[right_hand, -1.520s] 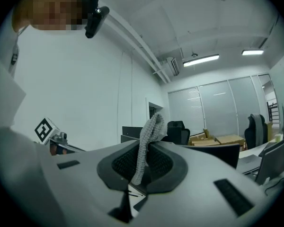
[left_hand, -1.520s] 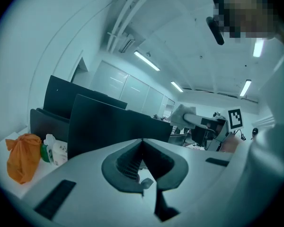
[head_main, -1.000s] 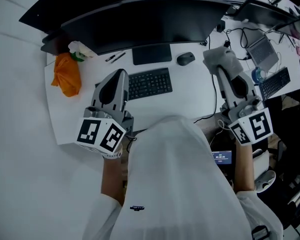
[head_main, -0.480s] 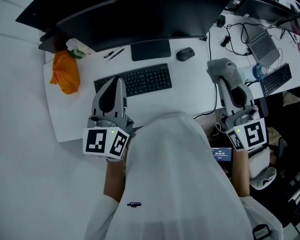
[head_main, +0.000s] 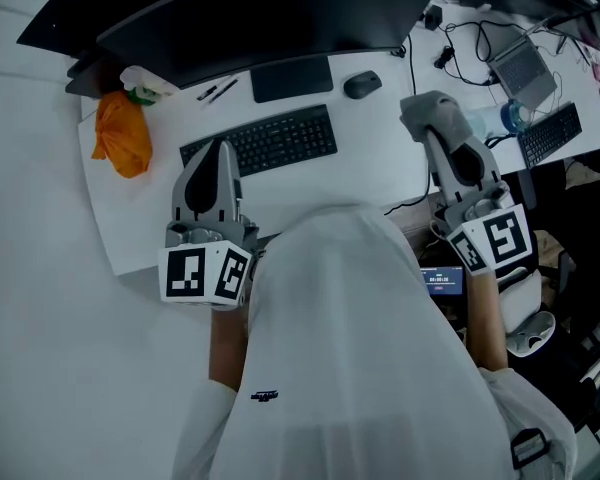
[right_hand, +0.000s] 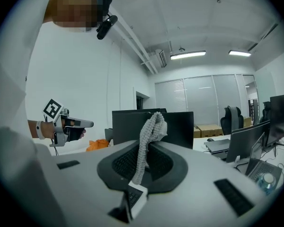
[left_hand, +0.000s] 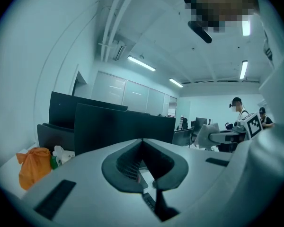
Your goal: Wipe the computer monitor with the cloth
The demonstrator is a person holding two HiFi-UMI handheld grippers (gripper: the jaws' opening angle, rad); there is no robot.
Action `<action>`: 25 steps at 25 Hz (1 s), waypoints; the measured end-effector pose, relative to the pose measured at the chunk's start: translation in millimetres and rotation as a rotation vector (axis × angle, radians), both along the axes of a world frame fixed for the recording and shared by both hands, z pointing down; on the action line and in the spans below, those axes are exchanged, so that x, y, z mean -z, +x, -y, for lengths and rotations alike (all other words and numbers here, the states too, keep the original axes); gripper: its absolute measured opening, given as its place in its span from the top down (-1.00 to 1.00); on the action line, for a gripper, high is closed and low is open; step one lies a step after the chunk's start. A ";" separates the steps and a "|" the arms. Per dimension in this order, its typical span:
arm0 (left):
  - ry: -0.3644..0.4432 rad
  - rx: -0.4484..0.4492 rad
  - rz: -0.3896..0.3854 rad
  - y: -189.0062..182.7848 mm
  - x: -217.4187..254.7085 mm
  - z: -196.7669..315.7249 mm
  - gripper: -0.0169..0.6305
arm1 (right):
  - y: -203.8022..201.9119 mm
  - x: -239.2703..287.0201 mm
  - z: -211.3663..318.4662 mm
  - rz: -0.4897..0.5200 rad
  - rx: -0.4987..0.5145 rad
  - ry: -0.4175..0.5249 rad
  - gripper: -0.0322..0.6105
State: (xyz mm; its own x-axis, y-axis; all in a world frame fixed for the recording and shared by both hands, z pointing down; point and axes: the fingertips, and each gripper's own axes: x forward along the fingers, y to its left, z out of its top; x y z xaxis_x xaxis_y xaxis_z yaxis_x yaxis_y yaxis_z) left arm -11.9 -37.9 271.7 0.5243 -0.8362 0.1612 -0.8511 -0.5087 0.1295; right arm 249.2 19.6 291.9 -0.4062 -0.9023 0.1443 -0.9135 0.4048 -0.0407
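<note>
1. An orange bag (head_main: 120,136) lies at the left end of the white tabletop (head_main: 380,173), just below the monitor's left end.
2. The left gripper (head_main: 220,150) hovers over the tabletop's front, its tips near the black keyboard (head_main: 260,140). Its jaws are pressed together with nothing between them.
3. The wide, dark monitor (head_main: 250,18) stands along the back of the tabletop, its screen black. A mouse (head_main: 362,85) sits in front of it.
4. The cloth (right_hand: 151,126) is pale grey with a nubby weave, bunched into a narrow strip. Its top rises past the jaw tips and folds over.
5. The right gripper (head_main: 435,118) has its jaws clamped on the cloth. It holds the cloth above the tabletop's right edge, right of the mouse and apart from the monitor.
</note>
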 end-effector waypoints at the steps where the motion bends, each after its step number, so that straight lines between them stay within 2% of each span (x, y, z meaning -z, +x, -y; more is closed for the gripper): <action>1: 0.001 0.000 -0.001 0.3 0.2 -0.6 0.89 | -1.0 1.3 0.8 0.002 0.005 0.004 0.80; 9: -0.004 -0.019 -0.004 8.6 -0.3 -4.1 0.89 | -3.2 4.2 1.0 -0.024 0.011 0.014 0.81; 25: -0.012 -0.070 0.017 27.7 -0.3 -6.5 0.89 | -2.3 3.9 -0.9 -0.001 0.015 0.003 0.81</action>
State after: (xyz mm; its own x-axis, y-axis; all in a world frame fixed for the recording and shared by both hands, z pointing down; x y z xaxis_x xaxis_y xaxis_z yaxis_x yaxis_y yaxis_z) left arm 15.8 -31.4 271.9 0.5786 -0.7954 0.1804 -0.8156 -0.5658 0.1213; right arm 246.9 20.5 288.0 -0.4197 -0.8965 0.1417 -0.9073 0.4187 -0.0382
